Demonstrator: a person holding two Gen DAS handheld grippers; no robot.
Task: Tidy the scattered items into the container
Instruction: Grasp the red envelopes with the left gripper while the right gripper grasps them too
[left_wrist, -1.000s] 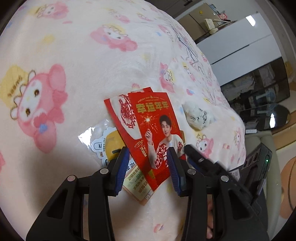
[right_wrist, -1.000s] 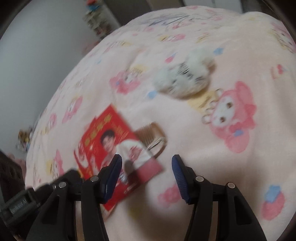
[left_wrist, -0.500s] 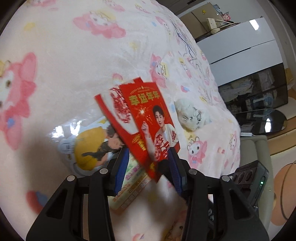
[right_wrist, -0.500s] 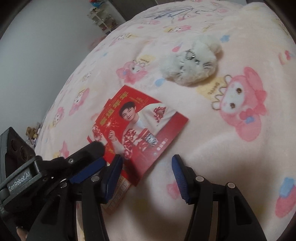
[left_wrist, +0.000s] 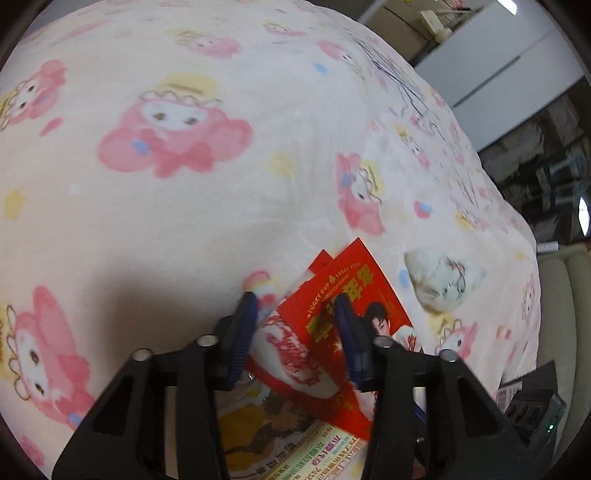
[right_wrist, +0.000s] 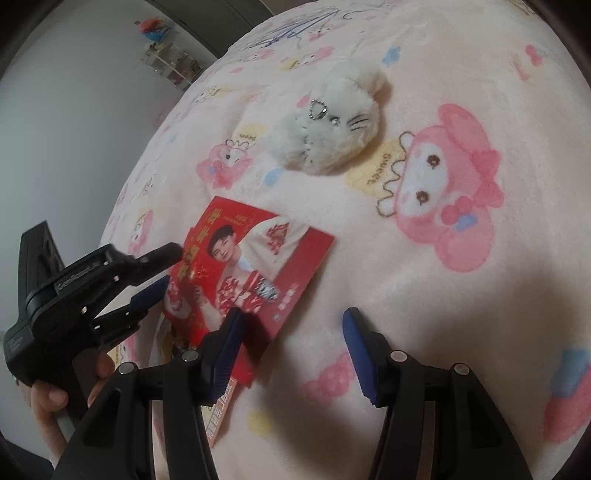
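Where it lies flat, red envelope (right_wrist: 255, 254), glossy, printed portrait, gold lettering.

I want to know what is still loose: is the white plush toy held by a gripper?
No, the plush toy lies alone on the blanket, well beyond the right gripper and its open jaws.
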